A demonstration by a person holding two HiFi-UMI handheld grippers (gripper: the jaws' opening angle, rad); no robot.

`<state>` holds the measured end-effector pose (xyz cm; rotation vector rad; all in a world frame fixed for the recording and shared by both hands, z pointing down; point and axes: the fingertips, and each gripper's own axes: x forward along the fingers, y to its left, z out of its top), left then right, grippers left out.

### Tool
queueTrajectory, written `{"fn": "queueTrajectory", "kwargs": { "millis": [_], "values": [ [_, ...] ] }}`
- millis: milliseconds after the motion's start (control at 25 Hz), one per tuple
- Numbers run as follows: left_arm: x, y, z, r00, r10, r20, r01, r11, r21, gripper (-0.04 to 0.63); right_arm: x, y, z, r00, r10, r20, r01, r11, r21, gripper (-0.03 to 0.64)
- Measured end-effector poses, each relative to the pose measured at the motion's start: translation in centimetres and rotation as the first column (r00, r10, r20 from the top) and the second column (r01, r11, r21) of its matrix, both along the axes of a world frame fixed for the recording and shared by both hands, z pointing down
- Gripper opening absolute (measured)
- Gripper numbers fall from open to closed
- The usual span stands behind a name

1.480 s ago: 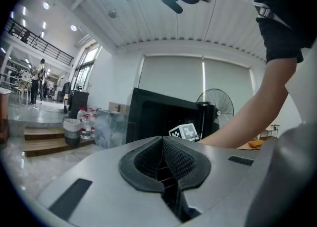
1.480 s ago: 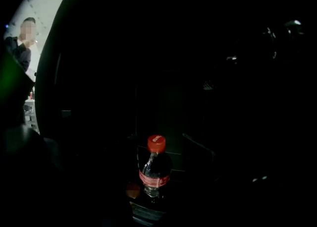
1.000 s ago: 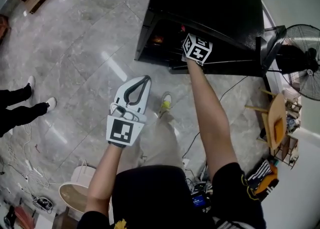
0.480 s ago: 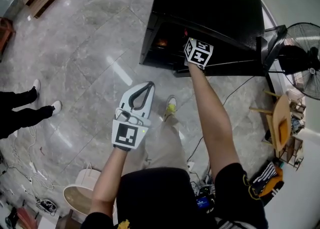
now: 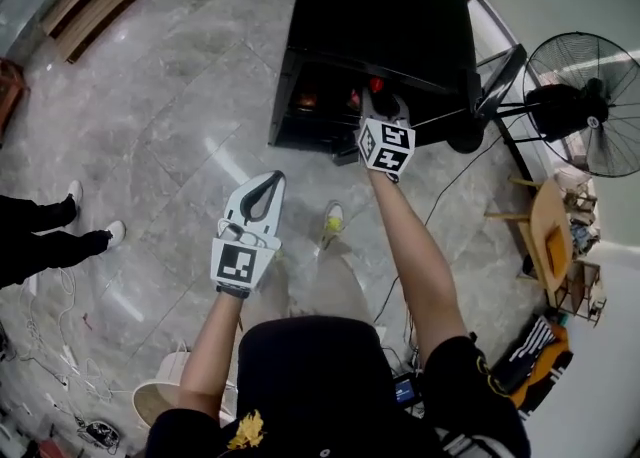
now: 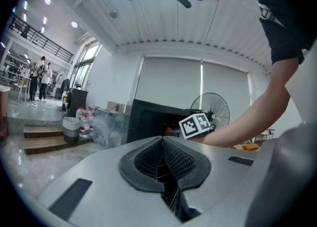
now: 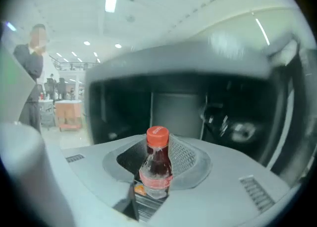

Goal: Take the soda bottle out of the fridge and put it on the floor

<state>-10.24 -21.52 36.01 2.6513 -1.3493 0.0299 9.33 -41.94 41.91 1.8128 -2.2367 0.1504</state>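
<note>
A small soda bottle [image 7: 157, 165] with dark drink and a red cap stands upright between the pads of my right gripper [image 7: 156, 157], which is shut on it; its jaws have just been closing on the bottle. In the head view the right gripper [image 5: 378, 98] is just in front of the black fridge [image 5: 400, 16], whose door is open, and the bottle's red cap [image 5: 376, 85] shows at its tip. My left gripper [image 5: 268, 180] hangs shut and empty over the marble floor, left of the fridge. The left gripper view shows its jaws [image 6: 162, 145] closed.
A standing fan [image 5: 585, 106] and a wooden stool [image 5: 550, 236] are to the right of the fridge. Another person's legs [image 5: 40, 226] are at the left edge. Reddish items [image 5: 308, 99] remain inside the fridge. A pale bucket [image 5: 160, 401] and cables lie at the lower left.
My right gripper has drawn back out of the fridge opening and risen, with the bottle between its jaws. The left gripper has shifted a little.
</note>
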Motion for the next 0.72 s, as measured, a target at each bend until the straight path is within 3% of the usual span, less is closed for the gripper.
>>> {"fn": "queueTrajectory", "kwargs": {
  "millis": [320,480,720],
  "values": [
    [0.3,2.9,-4.1,1.0,0.011,0.022,-0.011,1.0,0.016,0.018,-0.9,10.1,-10.4,0.991,-0.134,-0.02,0.136,0.986,0.1,0.121],
    [2.8,5.1,-6.2,1.0,0.013,-0.023,-0.012,0.999,0.039,0.017,-0.1,15.5,-13.5,0.98,-0.195,-0.028,0.197,0.973,0.124,0.121],
    [7.3,9.8,-9.3,0.999,-0.023,0.024,0.021,0.996,0.088,0.017,2.2,23.2,-15.4,0.959,-0.284,-0.013,0.284,0.951,0.12,0.121]
  ]
}}
